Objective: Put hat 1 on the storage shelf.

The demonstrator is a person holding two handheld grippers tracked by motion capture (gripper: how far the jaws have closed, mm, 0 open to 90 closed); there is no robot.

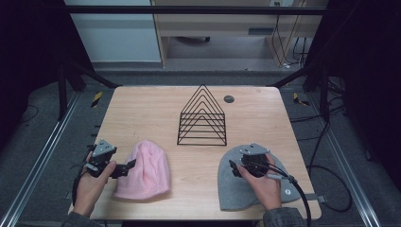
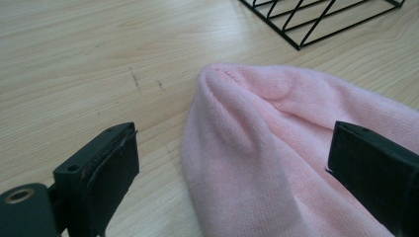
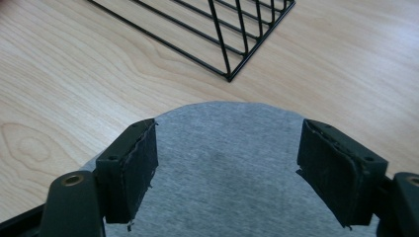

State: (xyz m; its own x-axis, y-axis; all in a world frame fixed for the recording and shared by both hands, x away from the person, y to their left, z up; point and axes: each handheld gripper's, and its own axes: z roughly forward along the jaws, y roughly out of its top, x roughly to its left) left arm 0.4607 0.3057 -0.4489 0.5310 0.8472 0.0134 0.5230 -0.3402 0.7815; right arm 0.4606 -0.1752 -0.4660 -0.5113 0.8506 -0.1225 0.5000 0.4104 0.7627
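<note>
Now two soft knitted hats lie flat on the light wooden table (image 1: 142, 109), both in front of the black wire rack with triangular frames (image 1: 202, 118). The pink fleecy beanie (image 1: 146, 172) is near its left corner, the grey knitted beanie (image 1: 231, 187) near its right. Both look light and limp, so a pinch at a raised fold near the crown should hold best. The left gripper (image 2: 232, 173) is wide open around the pink crown, holding nothing. The right gripper (image 3: 227, 173) is wide open over the grey one, also empty.

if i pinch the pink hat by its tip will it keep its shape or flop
Likely flop: the pink hat is soft knit, already creased at its tip. It lies flat and thin on the table, so it is probably light and will drape.
</note>
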